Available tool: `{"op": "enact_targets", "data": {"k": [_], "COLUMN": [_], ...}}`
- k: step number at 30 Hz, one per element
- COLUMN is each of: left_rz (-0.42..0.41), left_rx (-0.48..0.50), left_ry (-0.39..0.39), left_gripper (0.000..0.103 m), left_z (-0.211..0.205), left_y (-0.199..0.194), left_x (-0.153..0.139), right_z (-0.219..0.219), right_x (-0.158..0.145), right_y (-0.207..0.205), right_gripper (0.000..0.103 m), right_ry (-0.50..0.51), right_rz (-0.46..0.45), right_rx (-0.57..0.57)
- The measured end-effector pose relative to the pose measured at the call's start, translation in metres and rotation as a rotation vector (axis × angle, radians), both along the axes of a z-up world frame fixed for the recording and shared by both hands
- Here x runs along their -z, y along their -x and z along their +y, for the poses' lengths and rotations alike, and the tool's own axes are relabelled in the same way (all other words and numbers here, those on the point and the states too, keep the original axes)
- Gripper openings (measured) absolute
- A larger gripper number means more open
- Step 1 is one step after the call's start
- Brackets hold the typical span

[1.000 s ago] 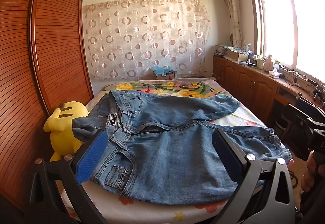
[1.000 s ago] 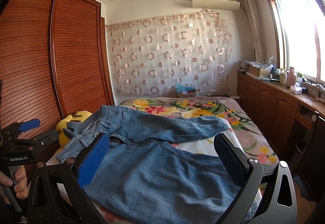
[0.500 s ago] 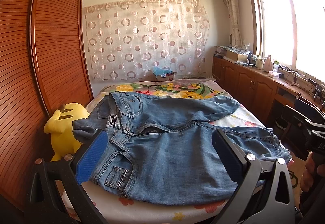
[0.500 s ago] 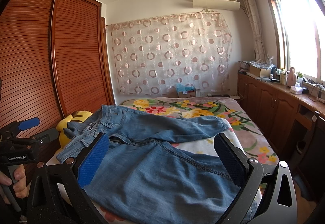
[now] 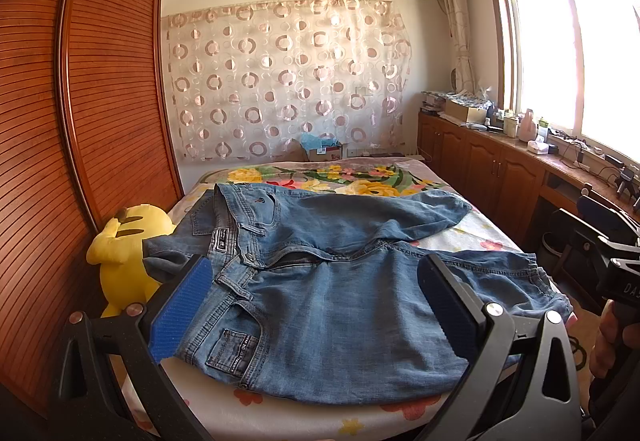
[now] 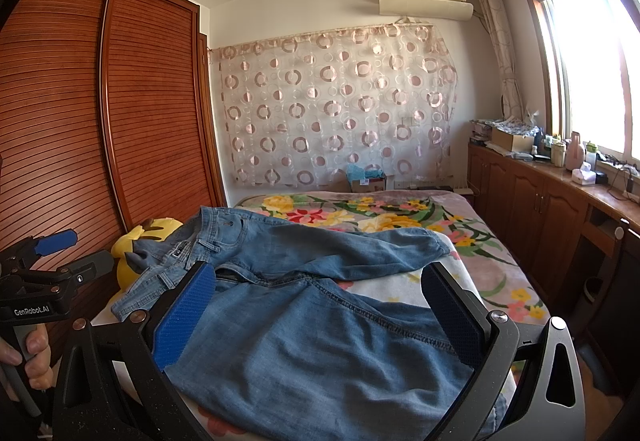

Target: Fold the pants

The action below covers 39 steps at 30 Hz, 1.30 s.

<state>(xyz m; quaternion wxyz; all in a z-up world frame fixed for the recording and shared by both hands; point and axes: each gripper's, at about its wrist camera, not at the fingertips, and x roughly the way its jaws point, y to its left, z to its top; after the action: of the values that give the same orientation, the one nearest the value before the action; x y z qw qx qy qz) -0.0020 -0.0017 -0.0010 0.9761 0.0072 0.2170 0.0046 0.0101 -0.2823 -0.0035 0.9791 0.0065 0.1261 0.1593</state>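
Left wrist view: jeans [image 5: 340, 281] spread flat on the bed [image 5: 304, 413], waistband toward the left by the yellow plush toy [image 5: 124, 253], legs running right; far leg angles off toward the floral part of the cover, near leg lies along the front edge with its hem at the right corner; left gripper [image 5: 316, 313] hovers above the near waist and pocket, fingers spread wide, nothing between the blue pads [image 5: 180, 309], no contact with denim; right gripper's handle and the hand on it visible at the right edge, clear of the fabric

Right wrist view: right gripper [image 6: 320, 317] also spread wide and empty, hanging over the near leg around thigh level; jeans [image 6: 304, 321] fill the lower frame, waistband at left, far leg reaching right across the bed [image 6: 500, 281]; left gripper [image 6: 56, 245] seen off to the left, apart from the denim, hand [image 6: 28, 357] on its grip; wardrobe [image 6: 100, 121] behind it

Judgement: no fold made yet, legs still splayed, so this reads as pre-grasp for the first fold; next move likely needs each gripper down onto one leg's edge, one near the waist and one near the hem, pinching all layers, then carrying that leg over the other so seams line up; denim is heavy, so a shallow pinch may slip
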Motion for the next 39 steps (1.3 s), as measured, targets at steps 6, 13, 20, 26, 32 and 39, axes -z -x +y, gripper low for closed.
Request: {"op": "enact_targets", "data": {"k": [6,13,20,26,32,39], "left_rz": [-0.001,0.000,0.023,0.074,0.107,0.130], "left_rx": [0.000,-0.002,0.011,0.028,0.029,0.003], "left_ry": [-0.001,-0.004,-0.022,-0.007,0.025,0.027], "left_gripper": [0.103,0.103,0.103,0.103,0.103,0.103], "left_z": [0.000,0.000,-0.002,0.012,0.029,0.052], "left_y": [0.000,0.000,-0.004,-0.026,-0.034,-0.038], "left_x": [0.000,0.000,-0.005,0.020,0.037,0.051], "right_z": [0.000,0.000,-0.002,-0.004,-0.005,-0.007], "right_x": [0.000,0.001,0.005,0.012,0.011,0.006], "right_y": [0.000,-0.002,-0.006,-0.015,-0.020,-0.019], "right_gripper": [0.103,0.103,0.103,0.103,0.103,0.103], "right_ry": [0.001,0.002,0.014,0.030,0.048,0.077], "right_rz": [0.000,0.006,0.032,0.073,0.106,0.124], "right_rx": [0.000,0.002,0.004,0.022,0.041,0.057]}}
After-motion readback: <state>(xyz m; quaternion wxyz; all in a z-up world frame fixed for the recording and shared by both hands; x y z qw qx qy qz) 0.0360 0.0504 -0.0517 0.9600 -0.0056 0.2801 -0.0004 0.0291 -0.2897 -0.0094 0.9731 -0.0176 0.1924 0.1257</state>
